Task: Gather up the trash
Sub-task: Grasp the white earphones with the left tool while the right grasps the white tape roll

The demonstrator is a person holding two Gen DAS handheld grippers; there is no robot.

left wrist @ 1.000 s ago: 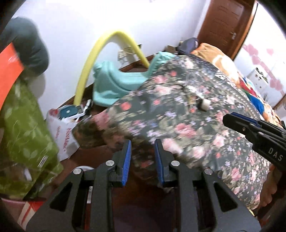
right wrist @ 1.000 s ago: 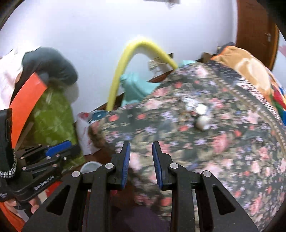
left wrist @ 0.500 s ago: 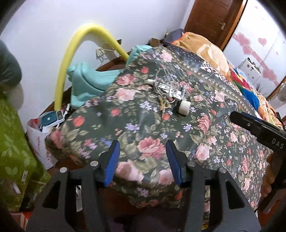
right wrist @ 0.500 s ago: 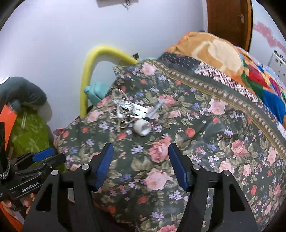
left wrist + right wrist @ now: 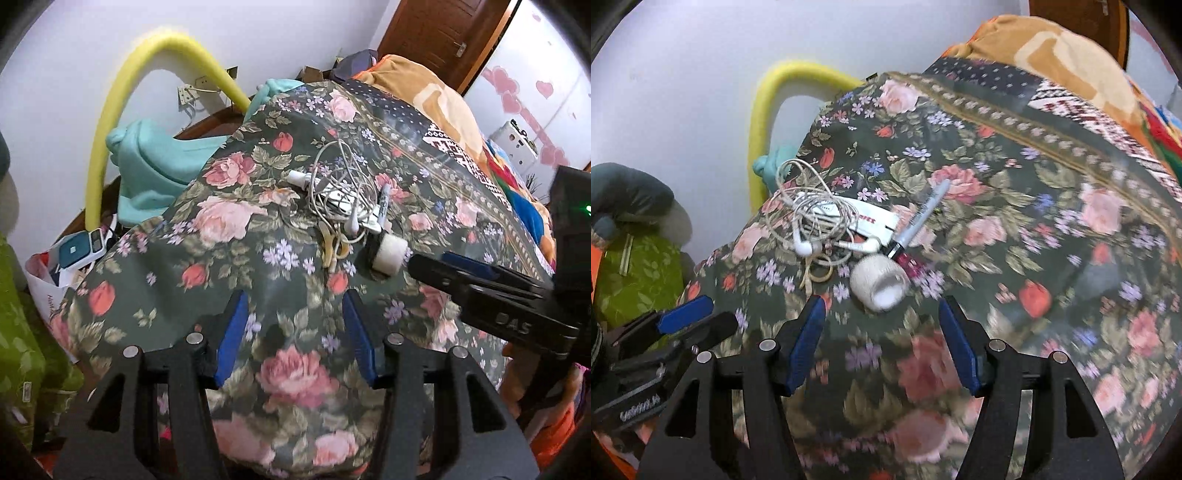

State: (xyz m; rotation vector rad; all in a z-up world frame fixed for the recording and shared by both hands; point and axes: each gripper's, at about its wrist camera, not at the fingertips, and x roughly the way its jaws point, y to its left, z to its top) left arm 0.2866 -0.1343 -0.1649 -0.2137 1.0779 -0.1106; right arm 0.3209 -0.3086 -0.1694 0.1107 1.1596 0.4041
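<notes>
A small pile of clutter lies on the floral bedspread (image 5: 1052, 229): a white tape roll (image 5: 880, 282) nearest, touching a pen (image 5: 921, 218) that slants away to the right, with tangled white earphones (image 5: 812, 221) over a flat white packet (image 5: 871, 221) just left of it. The right claw (image 5: 882, 345) hovers just near of the roll, spread wide and gripping nothing. The left claw (image 5: 295, 332) sits to its left, also wide open and empty, above the bed's near edge. A yellow foam tube (image 5: 147, 74) arches against the far wall.
</notes>
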